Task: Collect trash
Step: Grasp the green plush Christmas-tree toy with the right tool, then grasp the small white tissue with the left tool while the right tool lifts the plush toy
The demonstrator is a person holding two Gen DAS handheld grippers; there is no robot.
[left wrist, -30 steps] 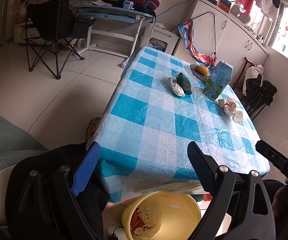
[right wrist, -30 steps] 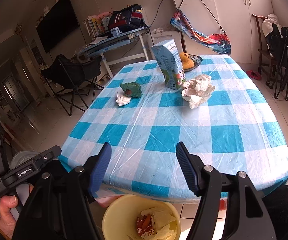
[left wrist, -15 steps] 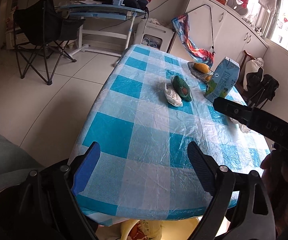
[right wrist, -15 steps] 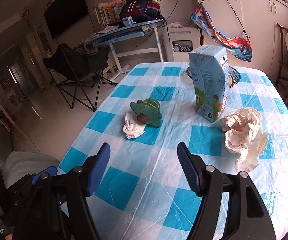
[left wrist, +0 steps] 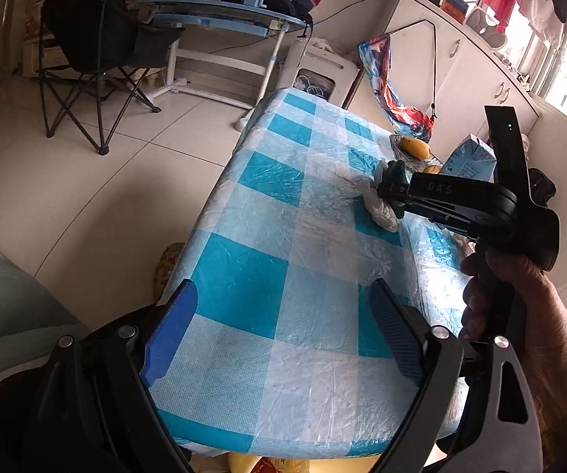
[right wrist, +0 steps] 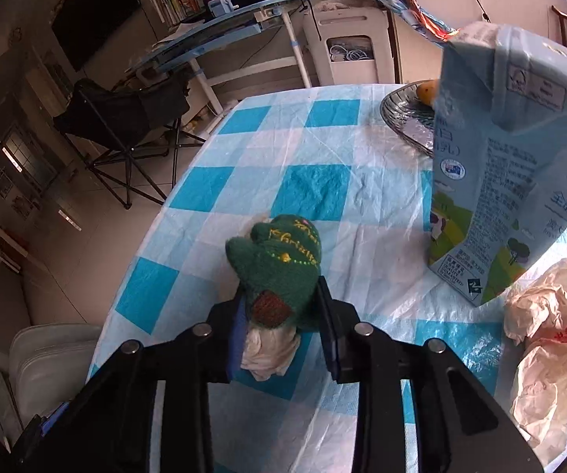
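My right gripper [right wrist: 281, 321] is closed around a green knitted toy [right wrist: 279, 264] and the white crumpled tissue [right wrist: 267, 351] under it, on the blue checked tablecloth [right wrist: 315, 193]. In the left wrist view the right gripper [left wrist: 391, 191] reaches over the table to the tissue [left wrist: 382, 213]. My left gripper [left wrist: 279, 339] is open and empty above the near end of the table. A crumpled white bag [right wrist: 551, 339] lies at the right, next to a blue milk carton [right wrist: 496, 181].
A glass fruit bowl [right wrist: 405, 118] with yellow fruit stands behind the carton. A yellow trash bin [left wrist: 267, 465] sits under the near table edge. A black folding chair [left wrist: 98, 51] and a desk [left wrist: 220, 19] stand on the floor to the left.
My right gripper has moved forward across the table and closed around the green toy and tissue. My left gripper has risen over the near table end and stays open.
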